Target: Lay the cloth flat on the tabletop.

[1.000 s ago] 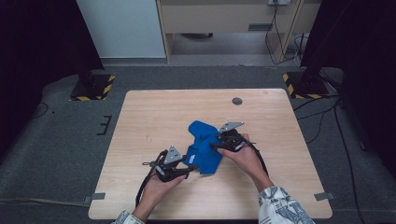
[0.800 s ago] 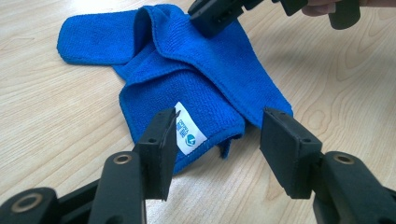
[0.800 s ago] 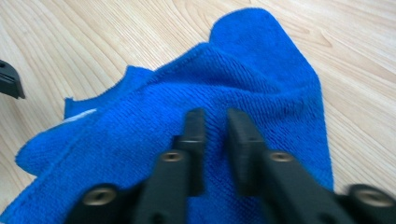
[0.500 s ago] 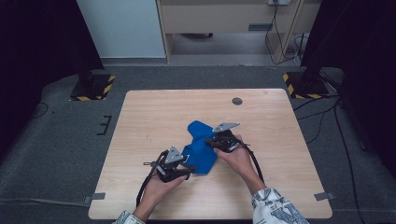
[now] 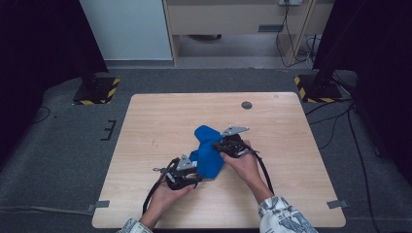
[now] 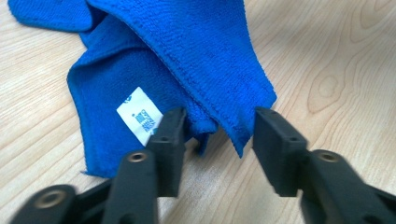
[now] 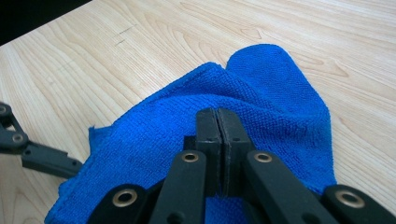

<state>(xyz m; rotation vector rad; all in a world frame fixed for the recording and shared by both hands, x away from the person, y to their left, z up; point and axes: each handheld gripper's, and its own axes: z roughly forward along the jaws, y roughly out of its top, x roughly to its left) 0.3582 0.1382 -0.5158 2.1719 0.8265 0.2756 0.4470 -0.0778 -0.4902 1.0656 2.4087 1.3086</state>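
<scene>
Lying rumpled on the wooden table (image 5: 160,121), the blue cloth (image 5: 209,153) sits between the two sets of tongs, with the left gripper (image 5: 192,178) at its near edge and the right gripper (image 5: 224,145) on its right flank. It looks a soft, light microfibre towel that will sag and fold wherever it is not held, so I judge a hemmed corner or edge the best place to grip; a bite in the middle would only bunch it.

In the left gripper view the left gripper (image 6: 217,140) has its jaws apart, straddling a hanging corner of the cloth (image 6: 187,60) without pinching it; a white care label (image 6: 140,114) lies just beside the left-hand jaw.

In the right gripper view the right gripper (image 7: 218,128) has its jaws pressed together above the cloth (image 7: 271,98). Whether a fold is caught in them cannot be told, since their bodies hide the fabric directly beneath. A part of the other tongs shows at the left edge of that view.

How many layers the cloth makes is hard to make out, and the label's print is too small to read. Beyond both tongs a small dark disc (image 5: 247,105) is set in the table.
</scene>
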